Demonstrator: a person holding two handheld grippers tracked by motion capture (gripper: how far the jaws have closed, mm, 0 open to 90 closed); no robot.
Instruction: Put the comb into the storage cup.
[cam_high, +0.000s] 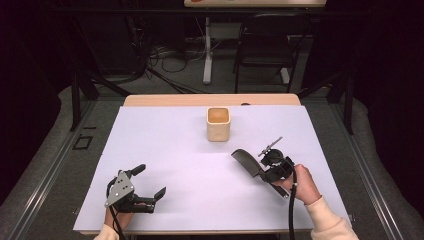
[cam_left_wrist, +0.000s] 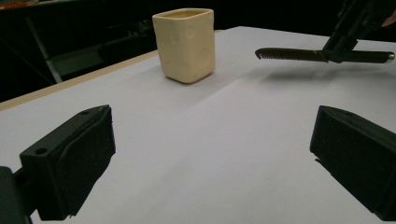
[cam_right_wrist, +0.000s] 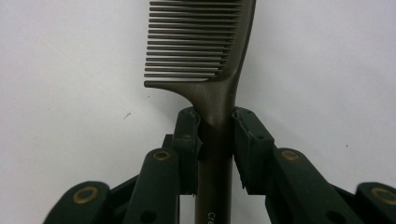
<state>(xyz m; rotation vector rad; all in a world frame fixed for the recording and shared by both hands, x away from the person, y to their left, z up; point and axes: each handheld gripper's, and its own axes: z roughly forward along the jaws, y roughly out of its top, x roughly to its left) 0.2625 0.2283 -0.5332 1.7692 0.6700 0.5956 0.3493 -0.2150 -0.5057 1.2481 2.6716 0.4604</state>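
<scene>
While held: comb (cam_high: 248, 162) clamped at its handle in the right gripper (cam_high: 274, 169) fingers, just above the table (cam_high: 165, 150).
Comb axis: toothed end aims toward the cup (cam_high: 218, 124) — near, up-left.
Left gripper (cam_high: 145, 186): fingers apart, empty — farther off.

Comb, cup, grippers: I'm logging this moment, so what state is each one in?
Comb: clamped at the handle, held off the table.
Cup: upright, looks empty, untouched.
Right gripper: shut on the comb.
Left gripper: open, nothing between its fingers.
</scene>
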